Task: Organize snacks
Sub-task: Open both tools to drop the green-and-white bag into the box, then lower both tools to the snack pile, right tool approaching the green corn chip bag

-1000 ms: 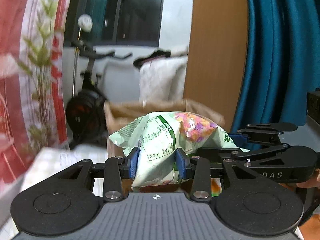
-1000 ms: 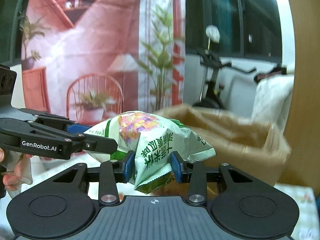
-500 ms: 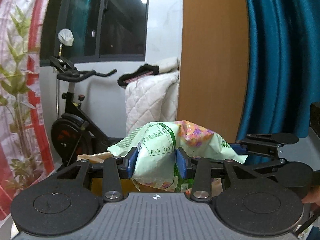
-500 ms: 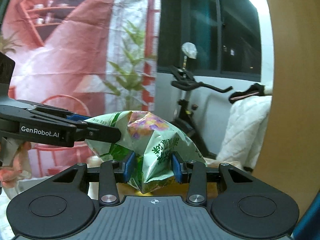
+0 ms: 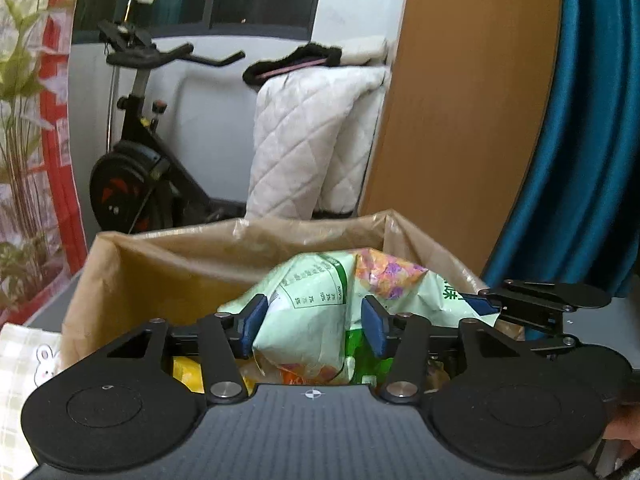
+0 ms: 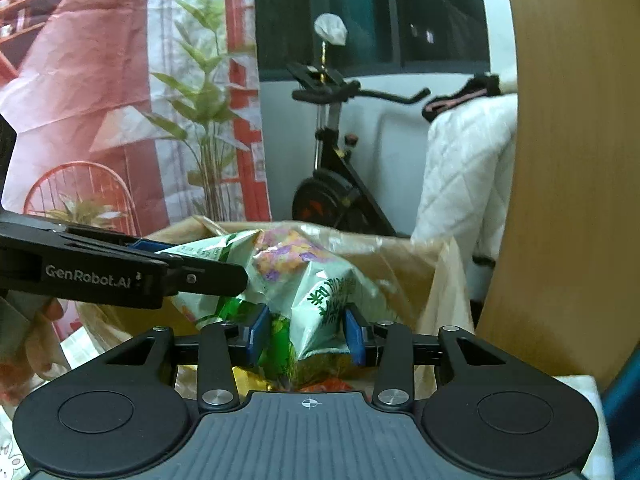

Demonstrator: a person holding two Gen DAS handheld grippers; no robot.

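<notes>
A pale green snack bag with a pink-orange patch hangs over the open cardboard box, which is lined with clear plastic. My left gripper straddles one end of the bag. Its jaws are opening, and the right pad stands clear of the wrapper. My right gripper is shut on the other end of the snack bag, above the box. Each gripper shows in the other's view: the right fingers and the left fingers. A yellow pack and a green pack lie inside the box.
Behind the box stand an exercise bike and a white quilted cover. A wooden panel and a blue curtain rise to the right, and a printed backdrop to the left. A checked cloth lies beside the box.
Both grippers have carried the snack bag across and down until it hangs over the box. The left jaws have spread apart; the right grip looks the same.
</notes>
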